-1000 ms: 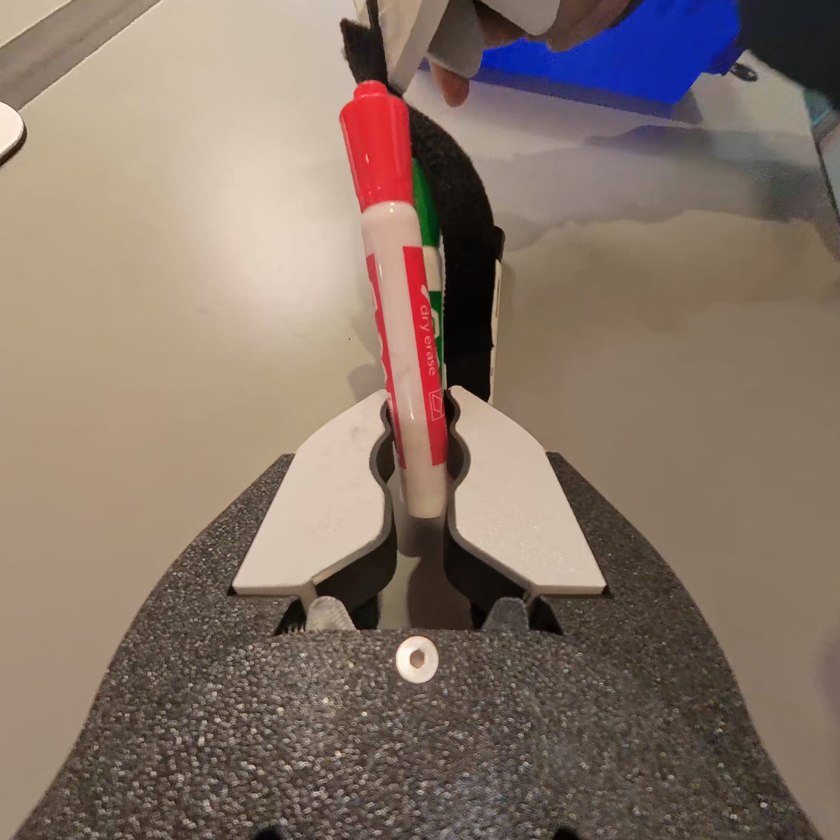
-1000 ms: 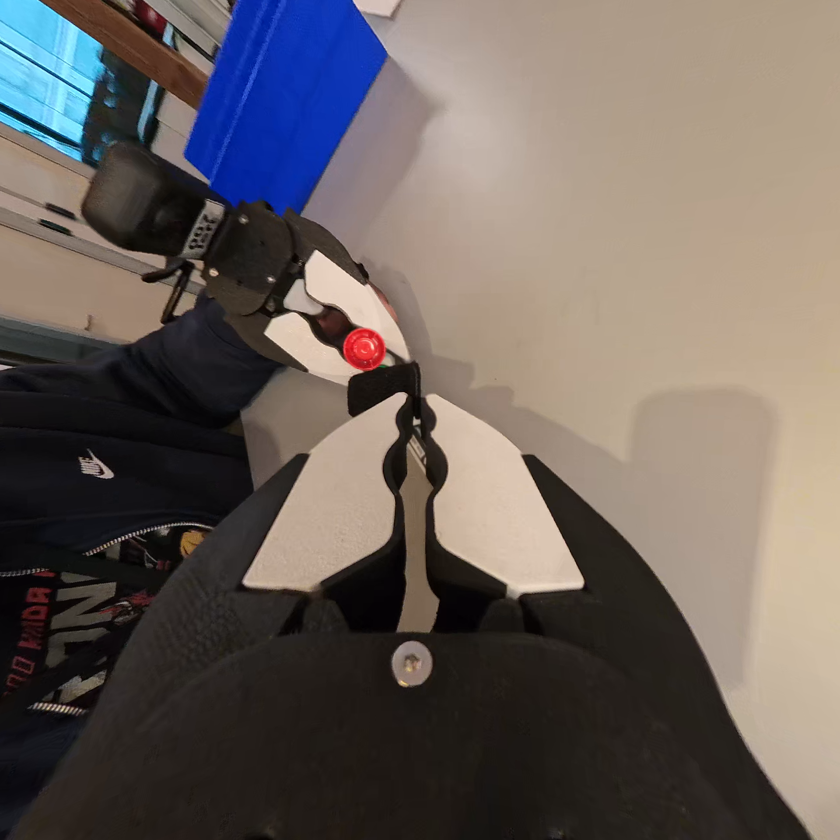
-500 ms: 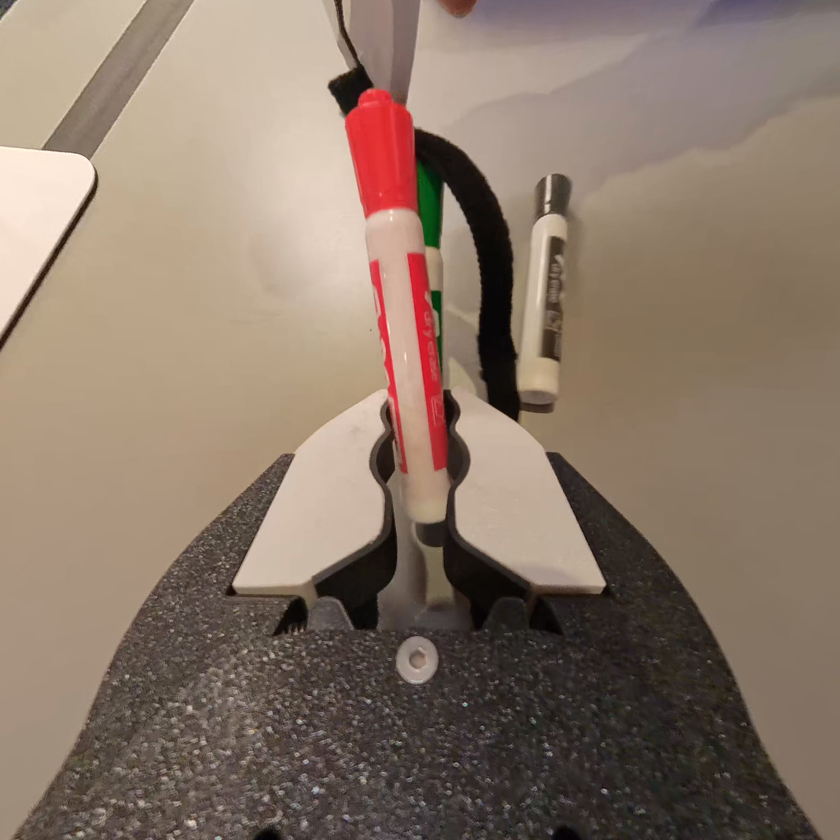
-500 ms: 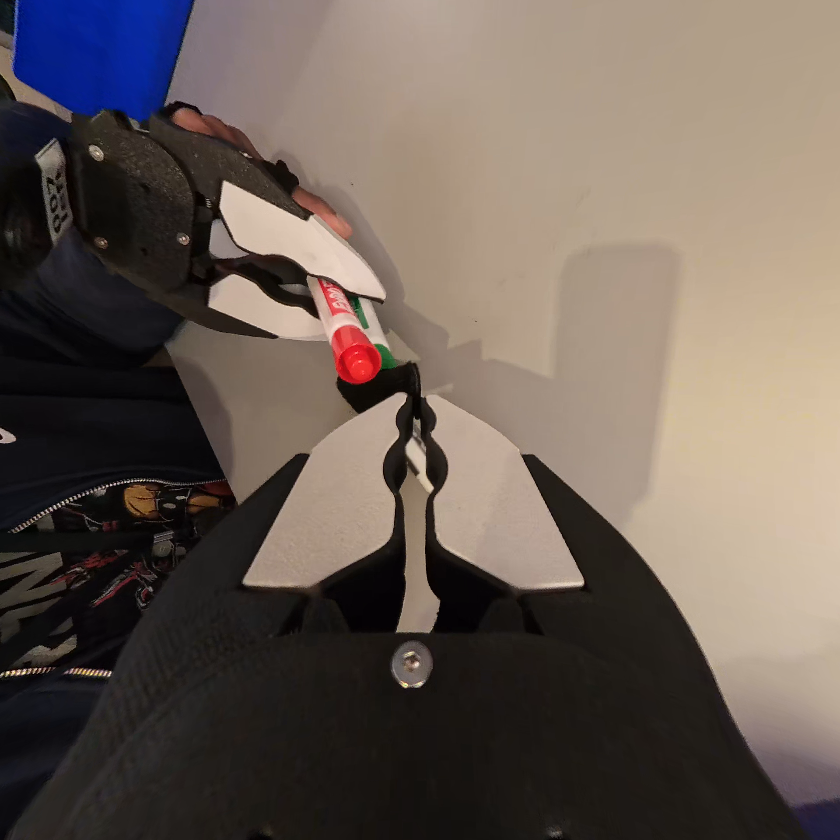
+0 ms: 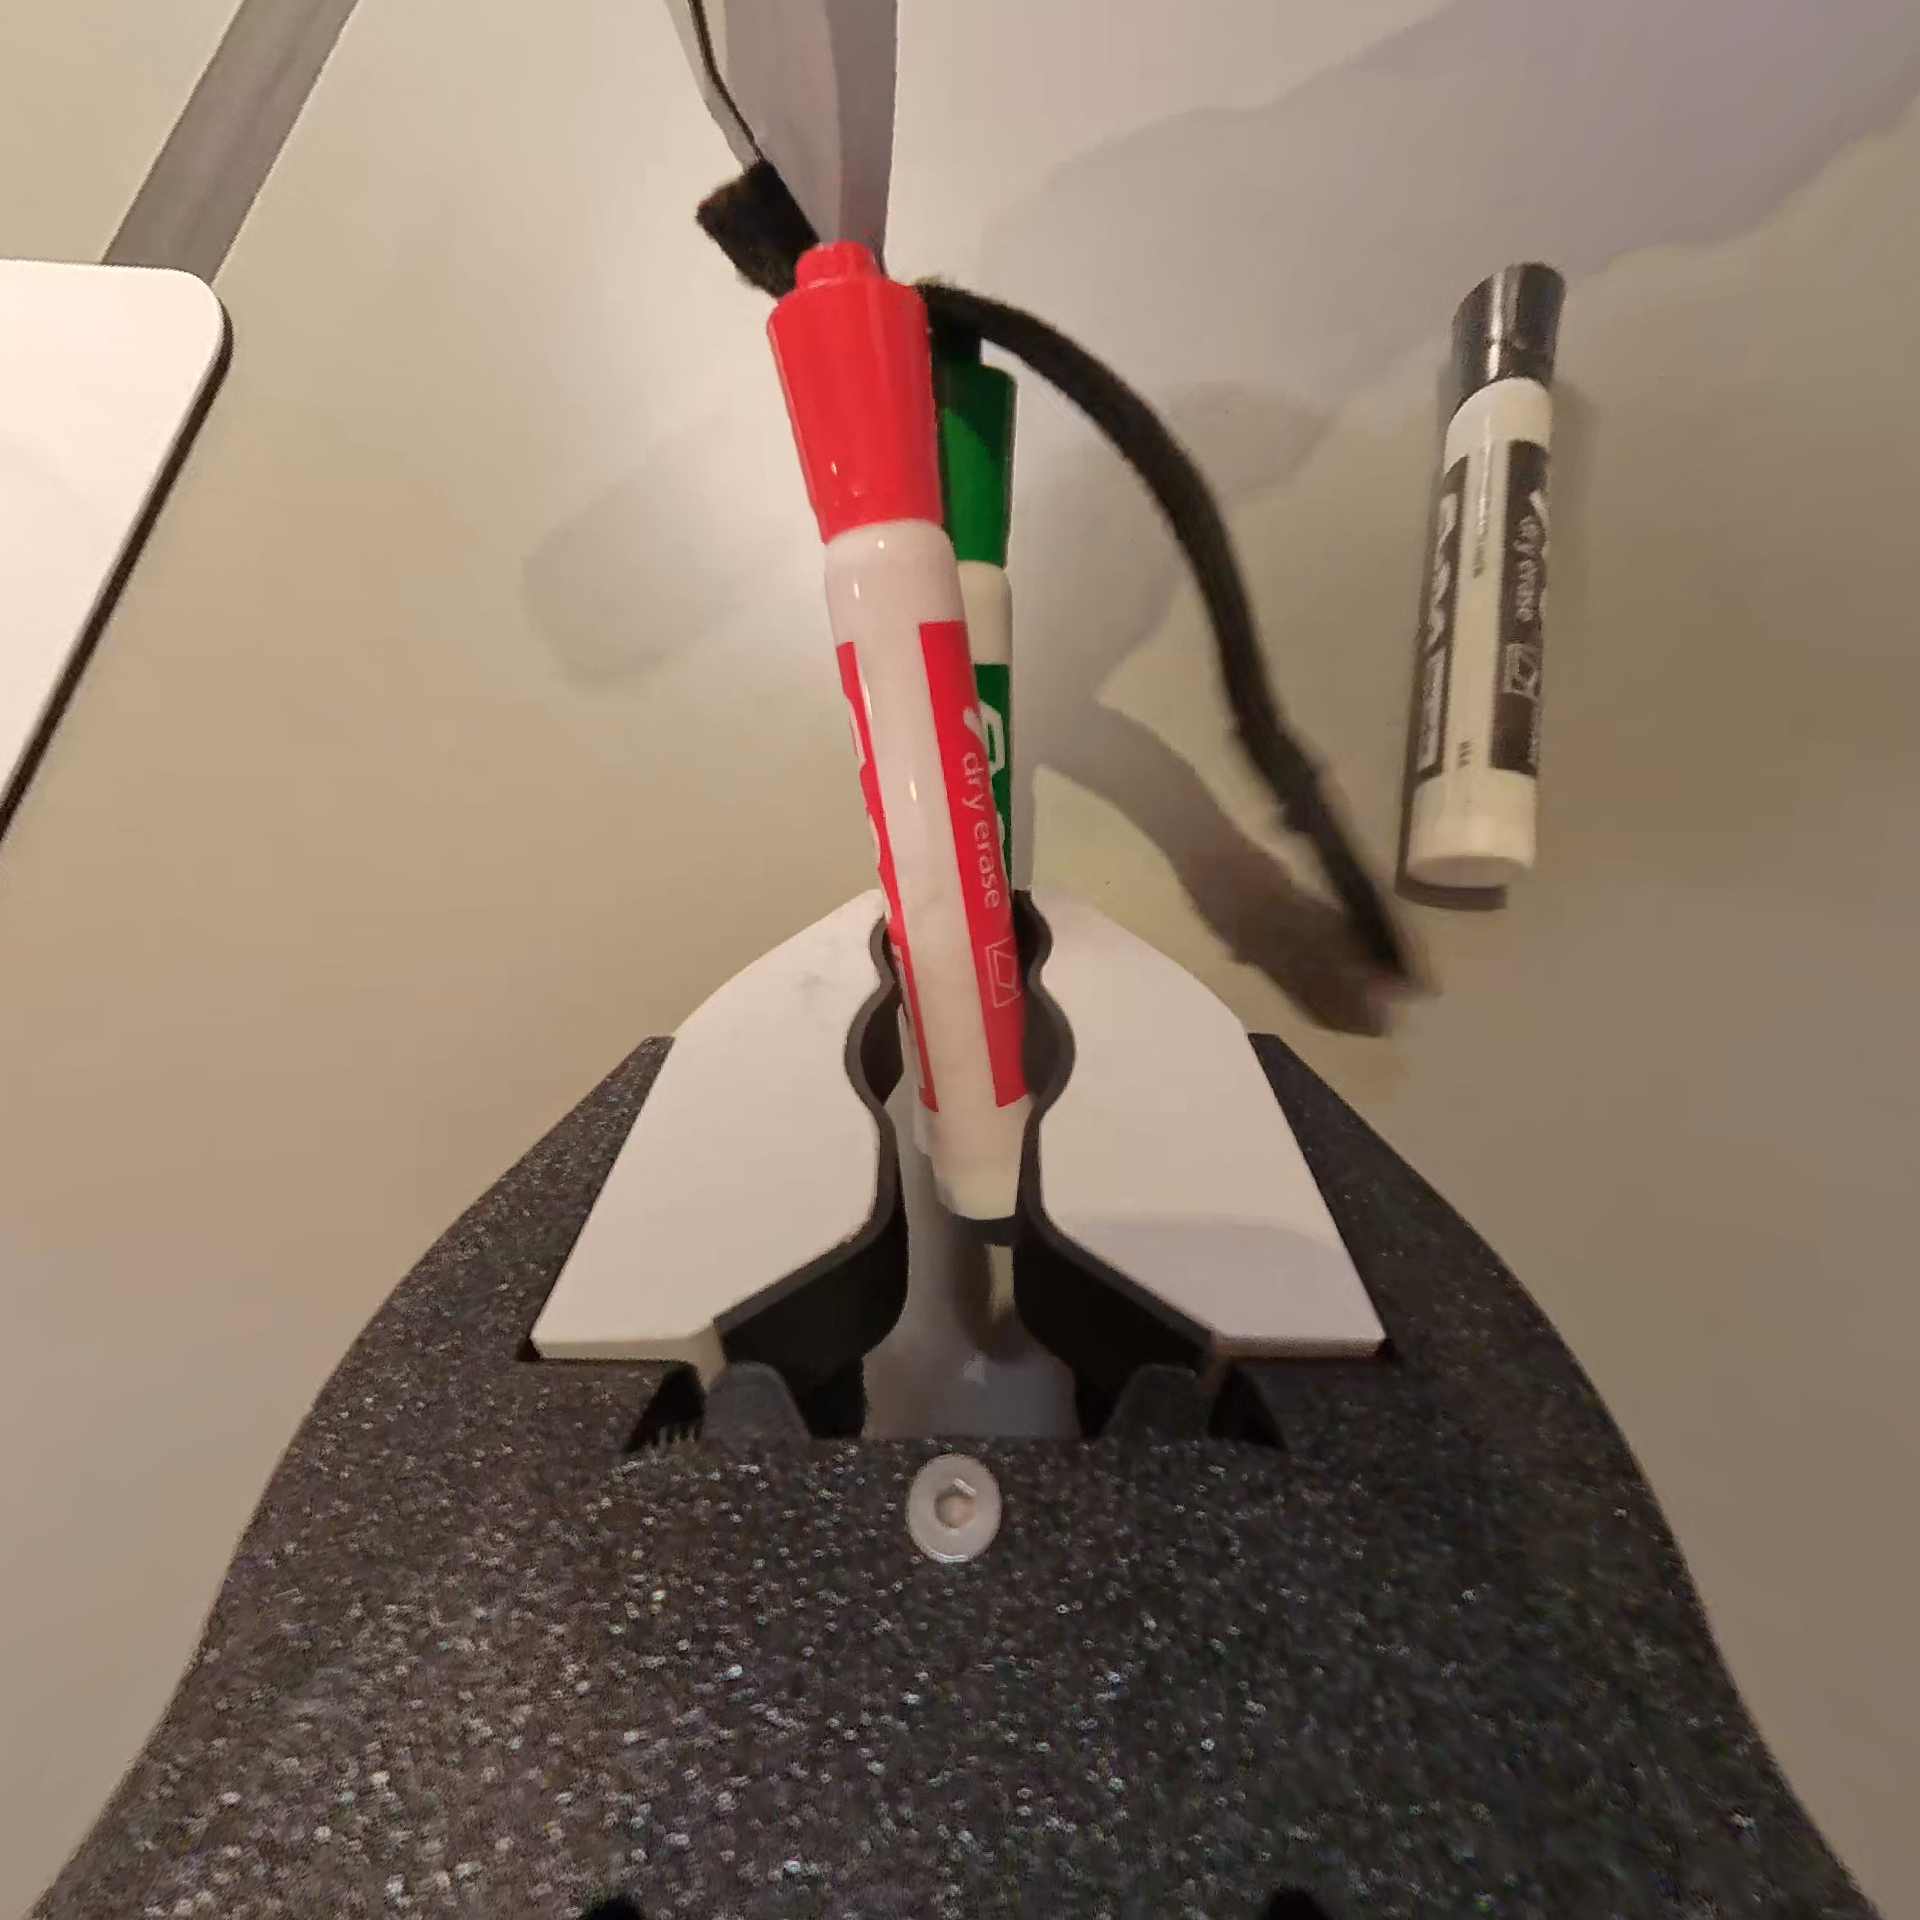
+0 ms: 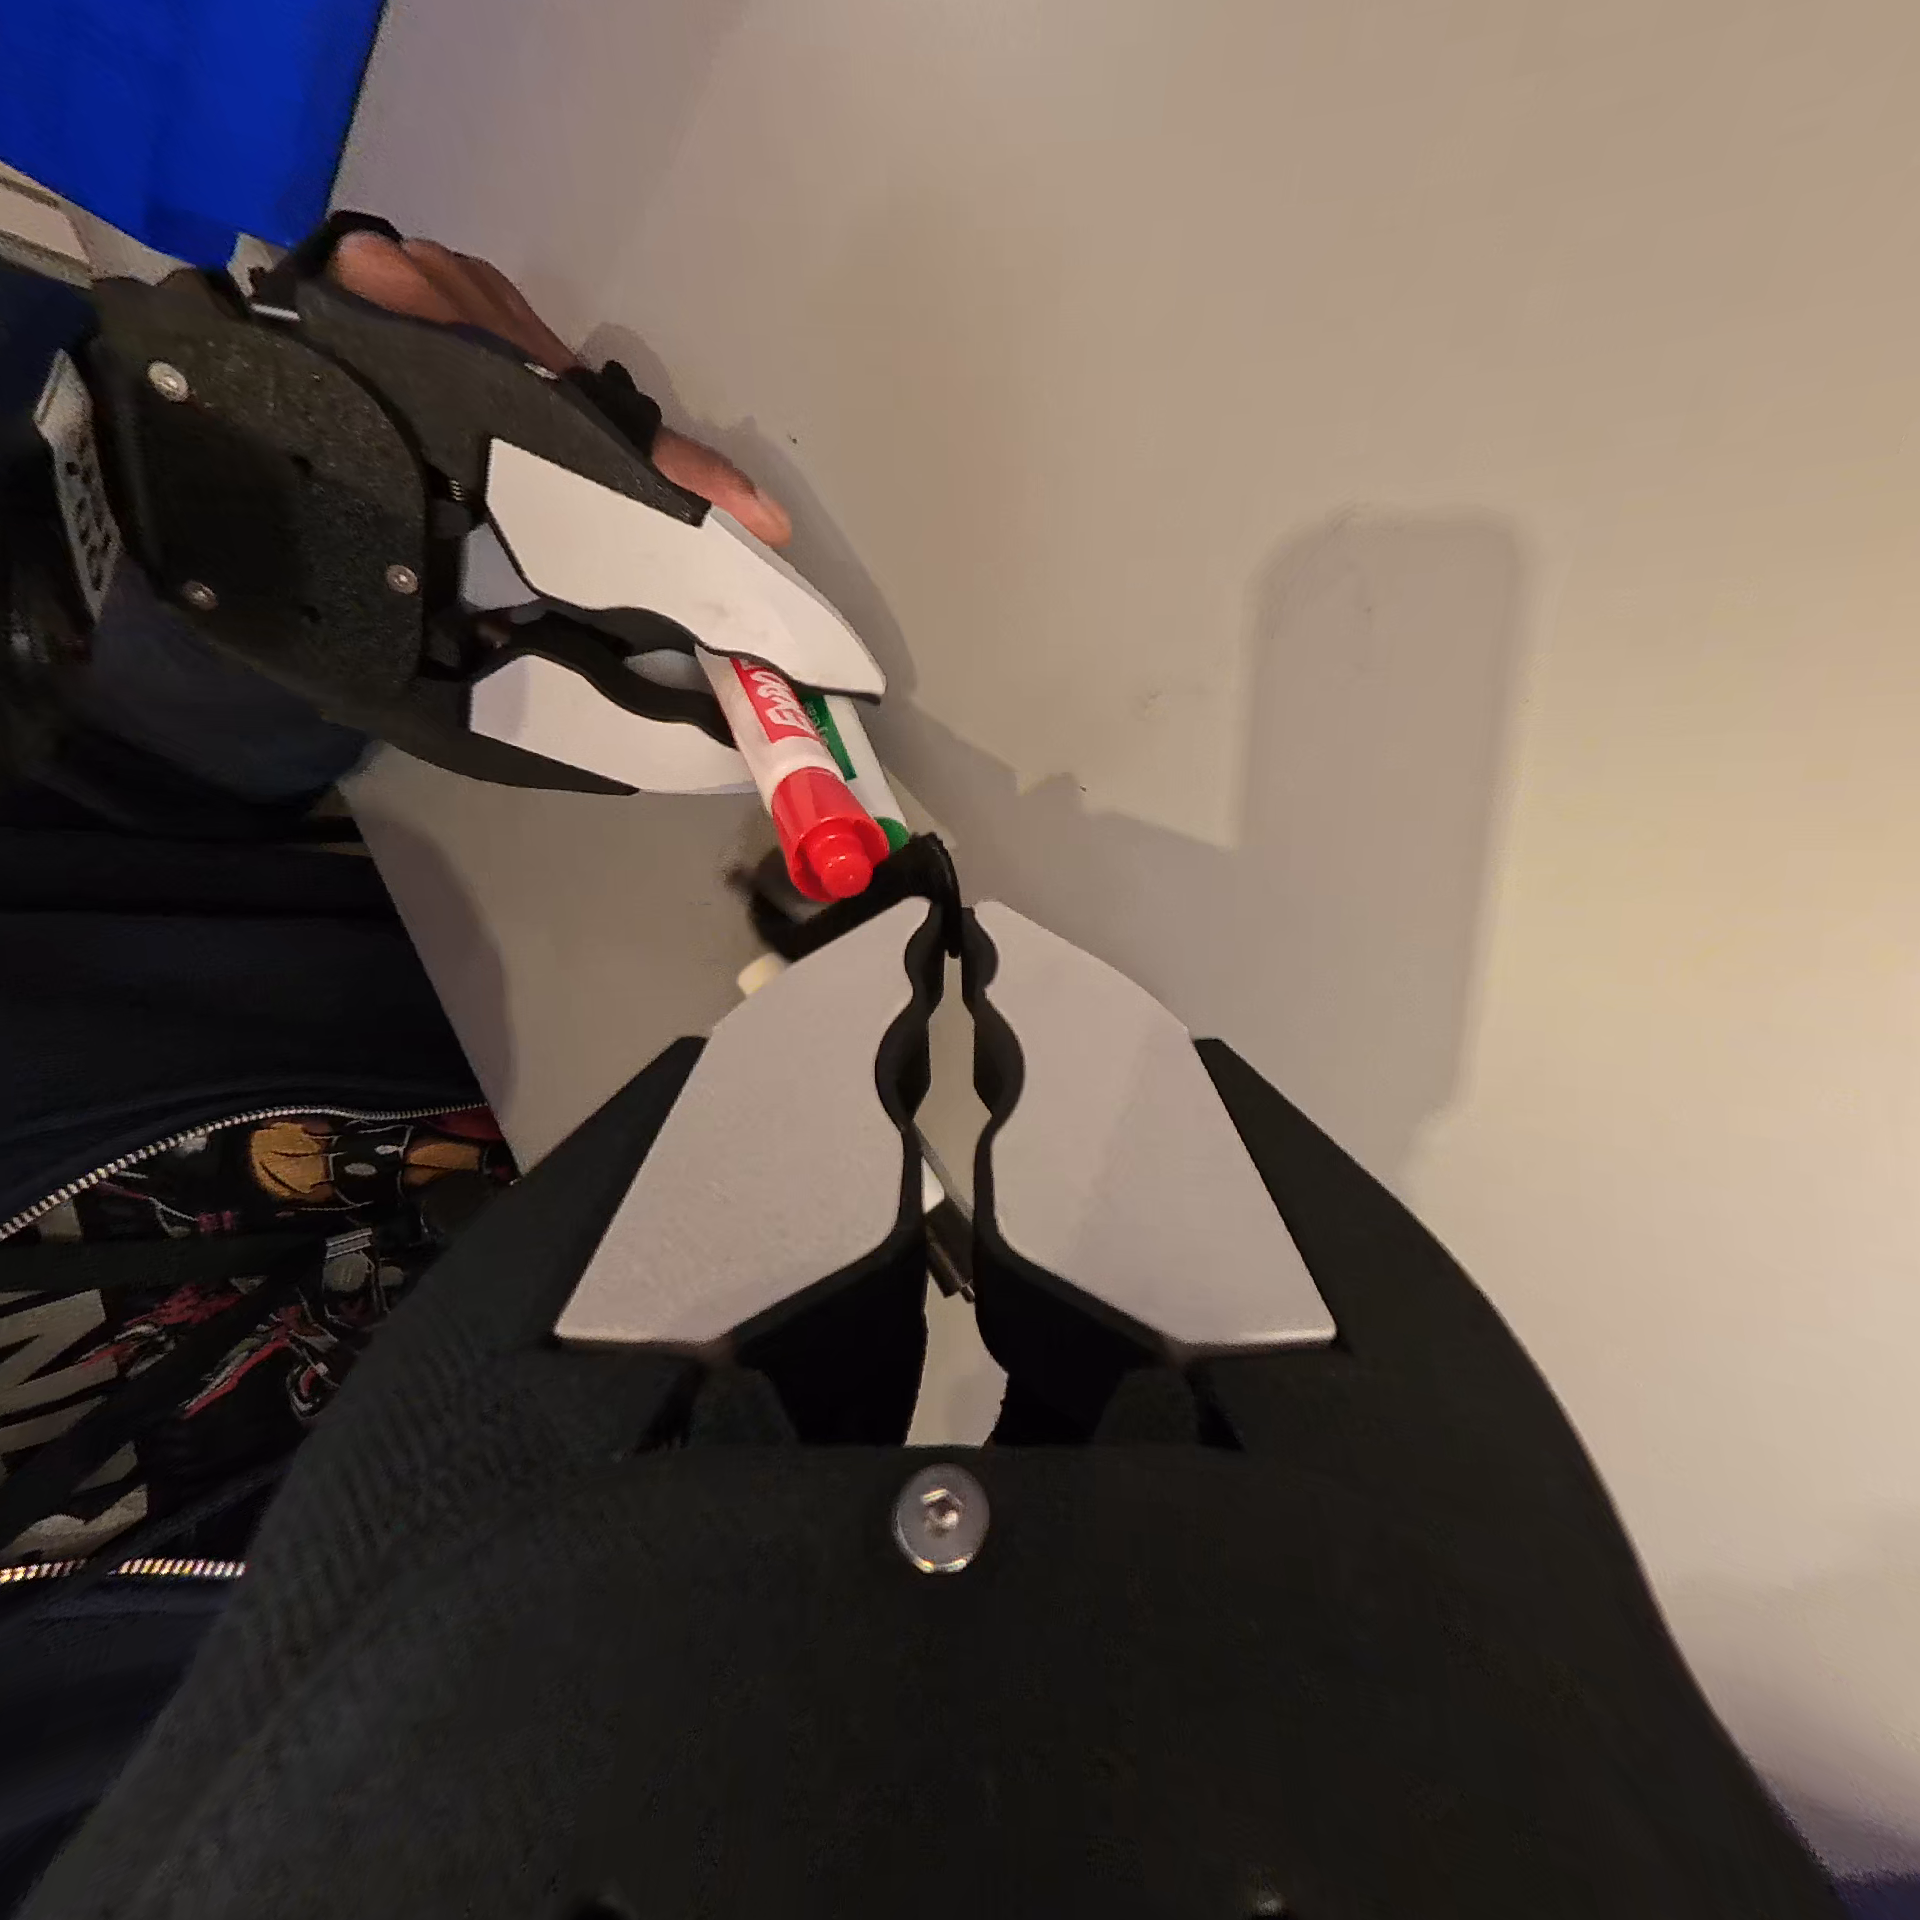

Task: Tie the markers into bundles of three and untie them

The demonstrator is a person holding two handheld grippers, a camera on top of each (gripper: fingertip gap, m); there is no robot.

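Gripping red marker point(image 5: 914, 665) — left claw point(image 5: 961, 925) | right claw point(image 6: 951, 914) pinching black strap point(image 5: 1174, 488) (tail blurred)

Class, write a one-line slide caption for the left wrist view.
Left gripper clamps red-capped marker and green marker; black fuzzy strap trails off.

Printed lettering ran along the labels of the red marker point(image 5: 914, 727), the green marker point(image 5: 982, 499) behind it, and the black marker point(image 5: 1481, 623) lying on the table point(image 5: 416, 727). A pale tag point(image 6: 78, 488) on the left gripper point(image 6: 800, 738) bore characters, and the person's shirt point(image 6: 156, 1351) carried printed letters.
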